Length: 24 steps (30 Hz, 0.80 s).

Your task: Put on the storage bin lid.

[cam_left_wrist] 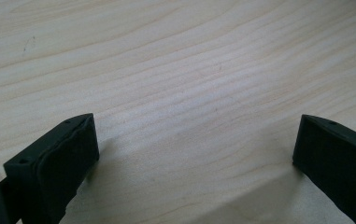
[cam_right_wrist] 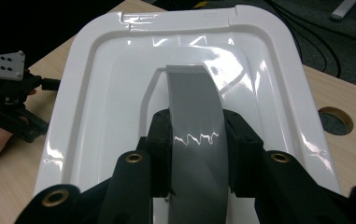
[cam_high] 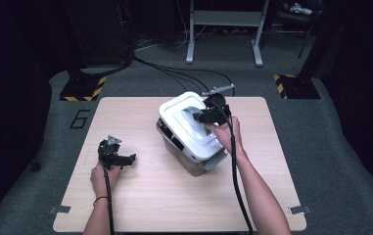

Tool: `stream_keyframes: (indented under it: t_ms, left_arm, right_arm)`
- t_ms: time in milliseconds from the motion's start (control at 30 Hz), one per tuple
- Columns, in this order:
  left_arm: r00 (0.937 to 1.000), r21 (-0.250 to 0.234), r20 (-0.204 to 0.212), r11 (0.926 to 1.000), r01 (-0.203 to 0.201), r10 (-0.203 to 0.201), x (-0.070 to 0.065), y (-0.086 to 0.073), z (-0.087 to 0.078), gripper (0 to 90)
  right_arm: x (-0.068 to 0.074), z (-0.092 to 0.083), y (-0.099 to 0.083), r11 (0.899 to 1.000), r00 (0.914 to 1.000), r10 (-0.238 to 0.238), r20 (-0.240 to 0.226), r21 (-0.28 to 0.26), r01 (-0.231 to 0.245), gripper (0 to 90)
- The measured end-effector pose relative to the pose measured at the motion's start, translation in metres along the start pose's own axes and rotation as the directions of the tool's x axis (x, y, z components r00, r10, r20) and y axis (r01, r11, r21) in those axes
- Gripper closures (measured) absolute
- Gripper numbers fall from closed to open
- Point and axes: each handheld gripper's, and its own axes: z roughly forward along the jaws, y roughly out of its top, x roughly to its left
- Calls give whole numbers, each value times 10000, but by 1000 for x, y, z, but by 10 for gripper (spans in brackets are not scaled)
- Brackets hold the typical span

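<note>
A grey box with a glossy white lid stands near the middle of the wooden table. The lid carries a grey arched handle along its middle. My right gripper is shut on that handle, one black pad on each side; in the high view my right gripper sits over the lid and the lid looks tilted on the box. My left gripper rests low at the table's left part, apart from the box. My left gripper stands open over bare wood with nothing between its fingers.
A round cable hole is cut in the table beyond the lid. Cables run over the grey floor behind the table, beside a metal stand and yellow-black striped bases.
</note>
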Motion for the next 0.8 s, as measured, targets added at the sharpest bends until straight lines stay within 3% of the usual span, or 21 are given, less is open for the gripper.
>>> stream_keyframes:
  t_ms: [133, 300, 367, 400, 433, 500, 633, 800]
  left_arm:
    - [10000, -2, 1, 10000, -1, 1, 0, 0, 0, 1]
    - [10000, -22, -2, 10000, 24, -24, 0, 0, 0, 1]
    - [10000, -23, -1, 10000, 26, -26, 0, 0, 0, 1]
    - [9998, 136, 26, 9997, -178, 178, 1, 0, -1, 1]
    - [10000, -19, -1, 10000, 21, -21, 0, 0, 0, 1]
    - [10000, -21, -3, 10000, 25, -25, 0, 0, 0, 1]
    - [10000, 13, 4, 10000, -19, 19, 0, 0, 0, 1]
    - [10000, -5, 2, 10000, 2, -2, 0, 0, 0, 1]
  right_arm:
    - [7, 10, -4, 9997, 9997, 175, 171, 193, -179, 667]
    - [15, 14, -8, 9995, 9984, 314, 473, -58, -311, 667]
    - [19, 15, -9, 9998, 9981, 159, 597, -102, -153, 667]
    - [22, 15, -10, 9998, 9971, 57, 761, -182, -43, 667]
    - [24, 15, -10, 9998, 9967, 17, 815, -208, 0, 667]
    - [26, 15, -11, 9994, 9963, -221, 829, -259, 244, 666]
    - [30, 14, -14, 9993, 9963, -283, 806, -215, 301, 666]
    - [26, 14, -19, 9989, 9974, -260, 676, -361, 285, 667]
